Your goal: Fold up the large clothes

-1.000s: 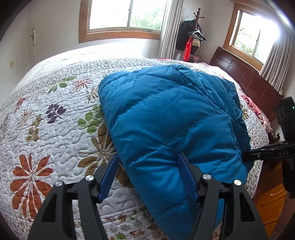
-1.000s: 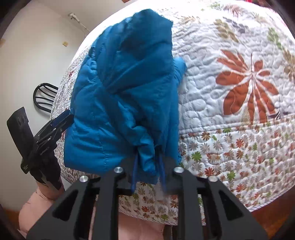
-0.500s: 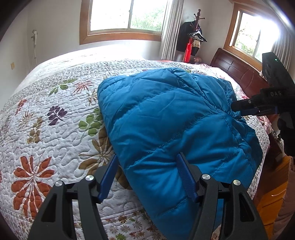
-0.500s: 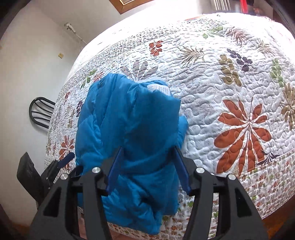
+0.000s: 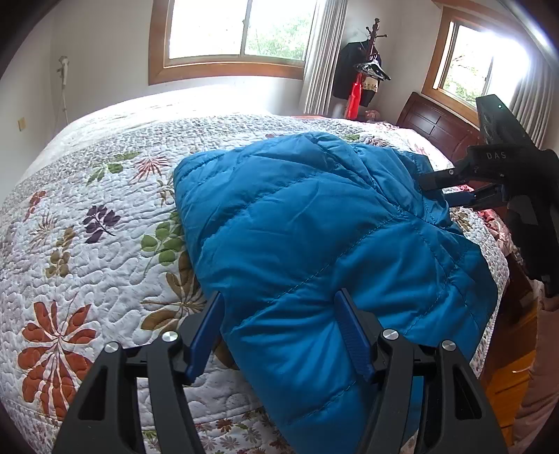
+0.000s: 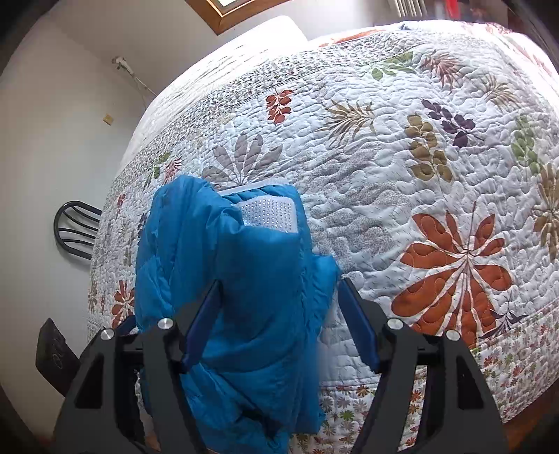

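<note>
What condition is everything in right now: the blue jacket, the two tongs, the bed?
Blue jacket: folded over, lying at the bed's edge, partly hanging off.
Left tongs: open, straddling the jacket's near edge.
Right tongs: open, around a jacket fold.
Bed quilt: spread flat.
Windows: curtains drawn aside.

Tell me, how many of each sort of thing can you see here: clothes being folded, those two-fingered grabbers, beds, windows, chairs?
Blue jacket: 1
Grabbers: 2, the left gripper and the right gripper
Bed with floral quilt: 1
Windows: 2
Coat rack: 1
Black chair: 1
Total: 8
</note>
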Action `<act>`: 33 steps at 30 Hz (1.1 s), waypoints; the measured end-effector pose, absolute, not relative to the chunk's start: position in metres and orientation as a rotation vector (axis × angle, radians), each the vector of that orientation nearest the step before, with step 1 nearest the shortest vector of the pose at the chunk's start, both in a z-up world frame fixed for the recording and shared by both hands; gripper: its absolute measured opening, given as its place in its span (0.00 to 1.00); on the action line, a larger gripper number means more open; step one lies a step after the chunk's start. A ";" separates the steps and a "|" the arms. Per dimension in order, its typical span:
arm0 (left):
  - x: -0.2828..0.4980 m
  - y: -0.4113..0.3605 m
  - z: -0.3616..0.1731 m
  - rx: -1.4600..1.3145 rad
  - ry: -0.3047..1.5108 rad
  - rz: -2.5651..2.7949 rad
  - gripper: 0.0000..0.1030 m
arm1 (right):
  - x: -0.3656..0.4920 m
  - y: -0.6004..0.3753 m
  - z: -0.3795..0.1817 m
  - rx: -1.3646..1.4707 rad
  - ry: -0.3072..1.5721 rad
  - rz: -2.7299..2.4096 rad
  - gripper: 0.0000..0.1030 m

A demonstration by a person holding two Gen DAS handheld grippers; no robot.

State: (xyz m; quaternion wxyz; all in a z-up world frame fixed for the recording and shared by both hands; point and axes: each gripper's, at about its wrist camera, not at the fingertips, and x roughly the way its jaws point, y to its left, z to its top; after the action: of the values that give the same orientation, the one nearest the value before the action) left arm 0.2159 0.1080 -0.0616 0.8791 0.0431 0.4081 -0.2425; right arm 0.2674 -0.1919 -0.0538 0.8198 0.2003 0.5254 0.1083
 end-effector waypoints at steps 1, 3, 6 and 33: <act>0.216 0.108 -0.062 0.091 0.849 -0.504 0.64 | 0.271 -0.193 -0.055 0.432 1.123 0.242 0.67; 0.216 0.107 -0.062 0.095 0.848 -0.503 0.64 | 0.277 -0.192 -0.060 0.449 1.135 0.272 0.59; 0.217 0.107 -0.062 0.096 0.849 -0.501 0.64 | 0.281 -0.190 -0.064 0.469 1.151 0.310 0.34; 0.233 0.107 -0.049 0.051 0.852 -0.476 0.66 | 0.267 -0.186 -0.097 0.380 1.193 0.243 0.22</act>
State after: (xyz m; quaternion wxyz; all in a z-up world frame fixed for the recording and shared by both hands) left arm 0.2333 0.1074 -0.0492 0.8830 0.0247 0.4091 -0.2287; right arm 0.2667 -0.1857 -0.0965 0.8034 0.1772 0.5571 0.1133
